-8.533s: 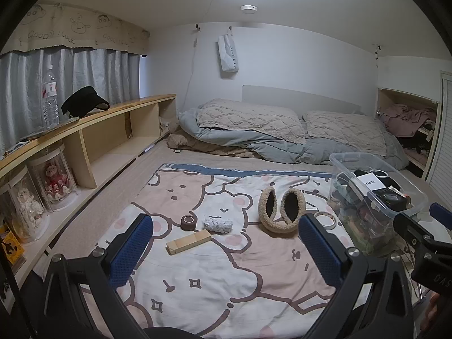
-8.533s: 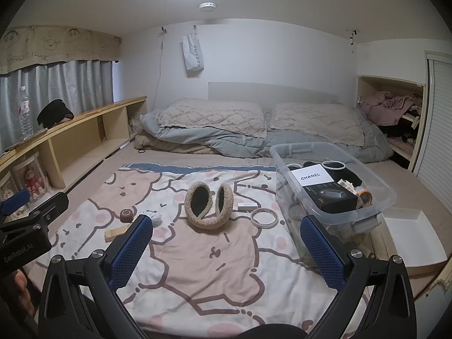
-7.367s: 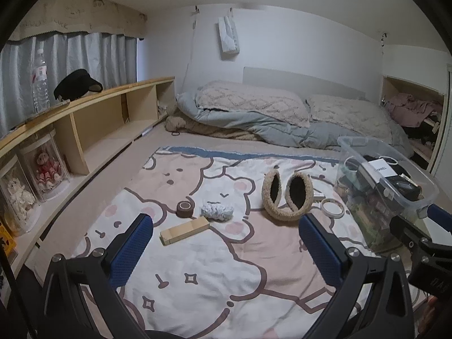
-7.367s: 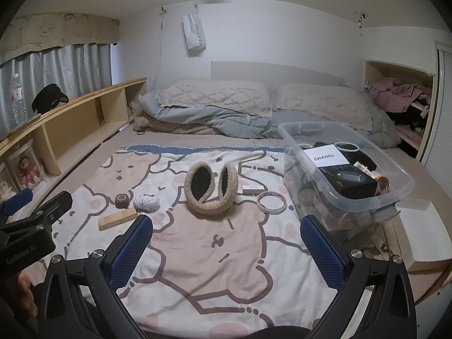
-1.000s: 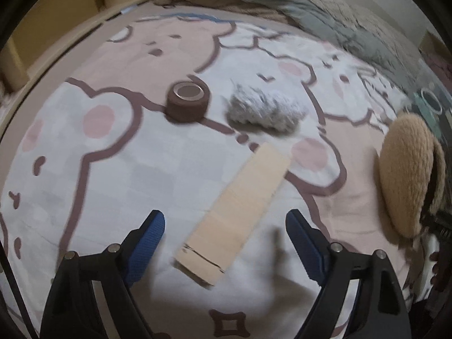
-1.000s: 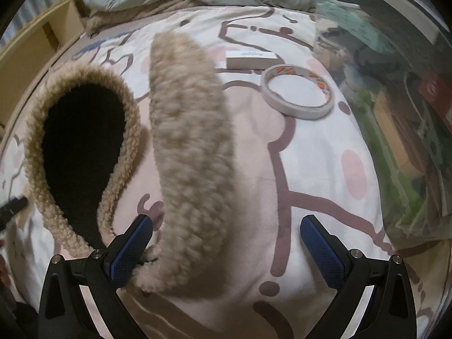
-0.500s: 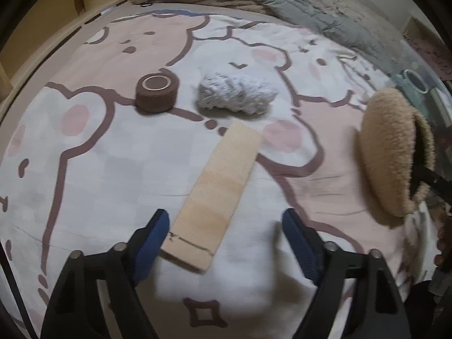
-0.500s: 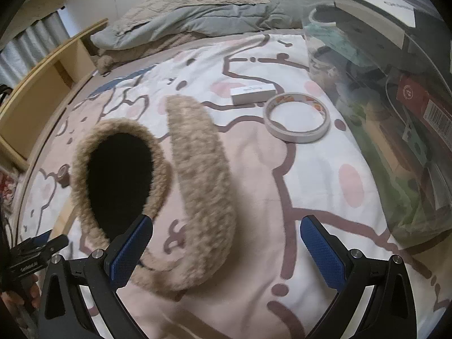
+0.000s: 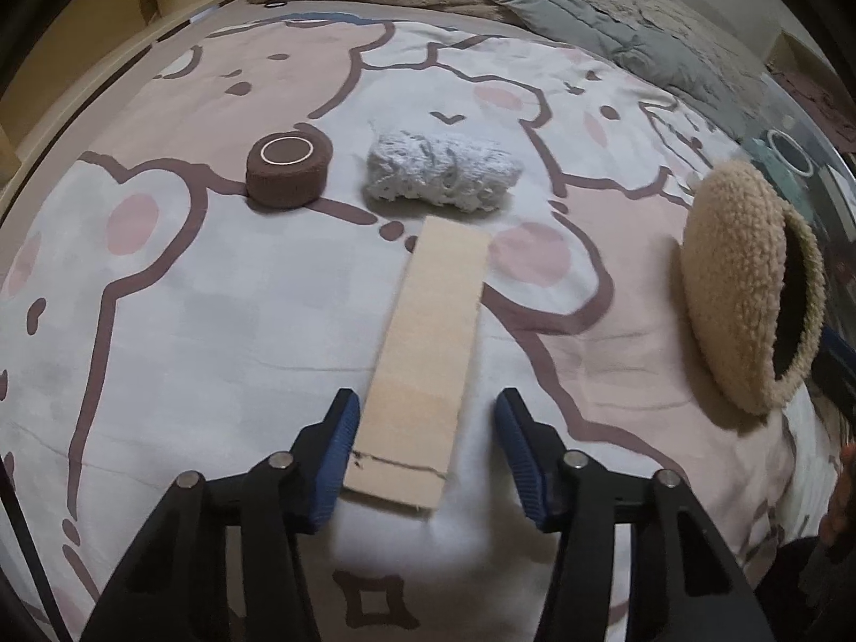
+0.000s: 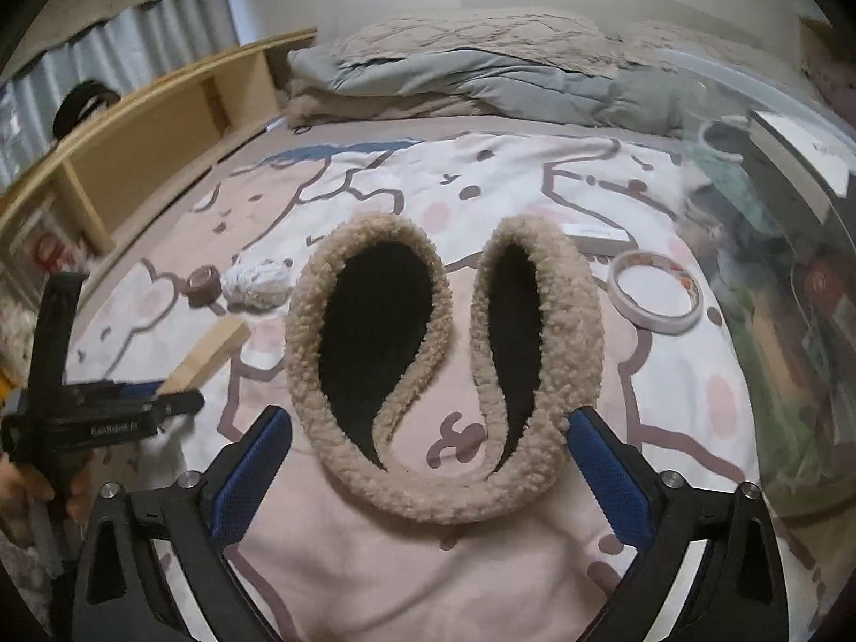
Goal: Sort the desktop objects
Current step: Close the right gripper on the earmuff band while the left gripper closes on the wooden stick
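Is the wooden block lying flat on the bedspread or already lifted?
Lying flat. The wooden block rests on the bedspread; the left gripper is closing around its near end, pads not yet touching.

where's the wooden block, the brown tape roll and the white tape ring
wooden block (image 9: 428,353), left wrist view, middle of its top face
brown tape roll (image 9: 287,172), left wrist view, its side wall
white tape ring (image 10: 627,306), right wrist view, left part of its band
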The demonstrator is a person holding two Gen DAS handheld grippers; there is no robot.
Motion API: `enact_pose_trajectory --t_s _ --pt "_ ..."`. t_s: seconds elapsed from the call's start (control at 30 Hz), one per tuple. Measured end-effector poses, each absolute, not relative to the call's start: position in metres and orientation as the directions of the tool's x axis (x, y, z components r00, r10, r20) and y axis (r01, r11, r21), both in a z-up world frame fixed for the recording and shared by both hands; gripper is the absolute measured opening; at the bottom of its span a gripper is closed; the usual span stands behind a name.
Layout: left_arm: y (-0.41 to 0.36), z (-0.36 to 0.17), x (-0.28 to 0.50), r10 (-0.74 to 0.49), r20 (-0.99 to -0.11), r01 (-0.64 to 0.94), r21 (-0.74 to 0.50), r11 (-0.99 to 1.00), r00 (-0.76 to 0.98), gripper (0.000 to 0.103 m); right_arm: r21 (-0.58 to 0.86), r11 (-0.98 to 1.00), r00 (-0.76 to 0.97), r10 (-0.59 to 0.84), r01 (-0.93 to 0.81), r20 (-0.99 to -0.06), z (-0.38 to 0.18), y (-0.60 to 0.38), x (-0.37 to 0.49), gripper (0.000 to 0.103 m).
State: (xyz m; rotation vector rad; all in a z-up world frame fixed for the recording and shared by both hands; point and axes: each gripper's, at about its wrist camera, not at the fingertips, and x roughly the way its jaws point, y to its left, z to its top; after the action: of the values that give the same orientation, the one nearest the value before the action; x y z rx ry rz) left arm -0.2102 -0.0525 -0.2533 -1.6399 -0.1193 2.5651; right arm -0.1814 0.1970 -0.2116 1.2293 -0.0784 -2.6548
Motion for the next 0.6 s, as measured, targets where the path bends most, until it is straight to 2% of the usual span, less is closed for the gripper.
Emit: enact_pose_trajectory --t_s 0.07,0.2,0.23,0.4,0.43,0.53,0.6 --pt "-0.051 -0.254 -0.213 0.113 -0.899 -0.035 -0.108 -0.994 -0.423 0.053 0.112 -0.979 -0.633 -0.195 0.169 -0.749 -0.212 0.194 -0.183 0.086" --pt "-0.045 -0.256 -0.215 0.077 -0.899 -0.045 -0.064 -0.997 -0.431 0.053 0.112 -0.984 -0.670 -0.176 0.138 -0.721 -0.206 0.200 -0.186 0.055" --pt "-0.044 -0.256 -0.214 0.070 -0.899 -0.049 -0.054 -0.997 -0.432 0.053 0.125 -0.984 -0.696 -0.180 0.129 -0.695 -0.200 0.205 -0.184 0.053" --pt "-0.044 -0.256 -0.214 0.066 -0.899 -0.050 -0.049 -0.998 -0.434 0.053 0.175 -0.975 -0.845 -0.207 0.137 -0.492 -0.170 0.222 -0.159 0.053" --pt "-0.044 -0.256 -0.214 0.067 -0.899 -0.050 -0.050 -0.998 -0.434 0.053 0.190 -0.968 -0.841 -0.238 0.164 -0.485 -0.171 0.223 -0.159 0.053" --pt "-0.044 -0.257 -0.214 0.065 -0.899 -0.048 -0.049 -0.998 -0.433 0.053 0.176 -0.957 -0.766 -0.290 0.231 -0.574 -0.187 0.213 -0.168 0.053" --pt "-0.043 -0.257 -0.214 0.064 -0.899 -0.047 -0.048 -0.998 -0.434 0.053 0.168 -0.950 -0.735 -0.311 0.265 -0.602 -0.194 0.205 -0.171 0.053"
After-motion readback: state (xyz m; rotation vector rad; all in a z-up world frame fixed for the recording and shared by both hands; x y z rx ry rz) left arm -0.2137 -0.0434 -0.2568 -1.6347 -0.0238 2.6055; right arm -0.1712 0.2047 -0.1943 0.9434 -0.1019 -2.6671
